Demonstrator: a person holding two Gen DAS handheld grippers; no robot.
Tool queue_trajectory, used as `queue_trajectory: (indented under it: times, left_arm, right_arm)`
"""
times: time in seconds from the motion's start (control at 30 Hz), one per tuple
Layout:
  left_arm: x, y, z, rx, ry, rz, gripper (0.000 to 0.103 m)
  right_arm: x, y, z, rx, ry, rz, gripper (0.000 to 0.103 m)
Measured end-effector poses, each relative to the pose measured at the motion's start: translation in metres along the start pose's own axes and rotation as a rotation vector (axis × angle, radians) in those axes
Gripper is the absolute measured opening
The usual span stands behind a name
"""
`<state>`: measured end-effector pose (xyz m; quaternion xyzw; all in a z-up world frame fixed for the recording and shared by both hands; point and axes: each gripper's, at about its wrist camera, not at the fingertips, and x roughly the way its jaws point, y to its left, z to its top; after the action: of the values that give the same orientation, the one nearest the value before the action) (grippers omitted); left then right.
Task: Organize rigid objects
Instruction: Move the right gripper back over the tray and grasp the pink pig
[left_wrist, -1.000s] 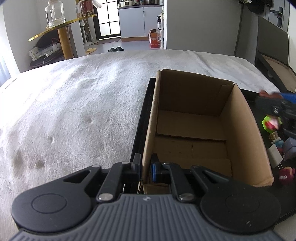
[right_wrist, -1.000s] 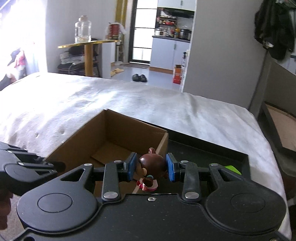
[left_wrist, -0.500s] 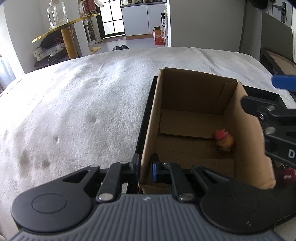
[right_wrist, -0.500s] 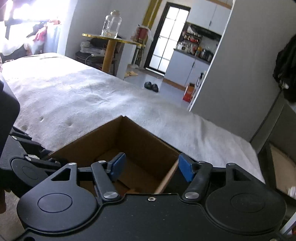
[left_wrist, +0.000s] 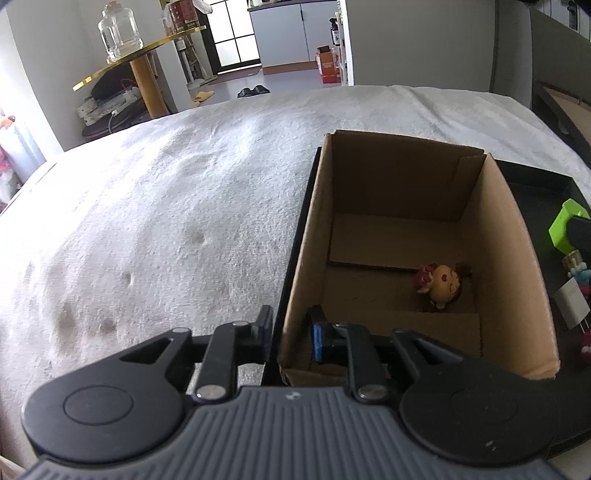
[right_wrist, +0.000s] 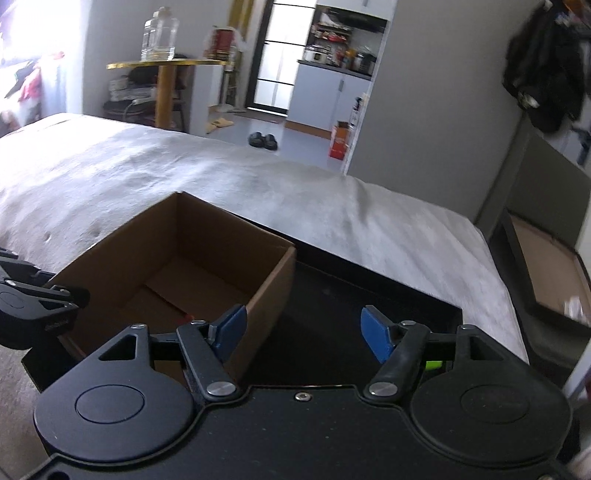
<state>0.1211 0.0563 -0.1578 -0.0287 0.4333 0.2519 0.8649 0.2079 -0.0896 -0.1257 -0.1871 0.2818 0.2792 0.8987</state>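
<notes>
Now one doll is boxed, and the loose toys sit off to the right

Left tongs (left_wrist: 290, 334) are clamped on the near-left wall of the cardboard box (left_wrist: 515, 266), one finger outside, one inside, steadying it. A small doll (left_wrist: 443, 286) lies on its side on the box floor, toward 1 o'clock from those tongs, against the right wall.

Right tongs (right_wrist: 303, 334) hang wide apart and empty above the black tray (right_wrist: 332, 295), with the box at their 10 o'clock.

What remains to sort lies on the tray outside the box's right wall, at about 3 o'clock in the left view: a green block (left_wrist: 565, 229), a white plug (left_wrist: 570, 304) and other small figures, partly cut off. The right hand is probably the nearer one. From its own camera only a green sliver (right_wrist: 433, 364) shows beneath the right finger, so the next pick likely lies low, toward 5 o'clock. No long axis can be read.
</notes>
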Motion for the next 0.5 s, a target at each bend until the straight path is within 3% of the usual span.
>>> queue_trajectory:
  times: [0.17, 0.5]
  left_arm:
    - [-0.001, 0.002, 0.002, -0.011, 0.011, 0.015, 0.037]
    - [-0.009, -0.007, 0.004, 0.033, 0.008, 0.068, 0.076]
  right_arm:
    - [-0.002, -0.015, -0.01, 0.048, 0.027, -0.008, 0.072]
    - [-0.008, -0.047, -0.033, 0.167, 0.062, -0.019, 0.083]
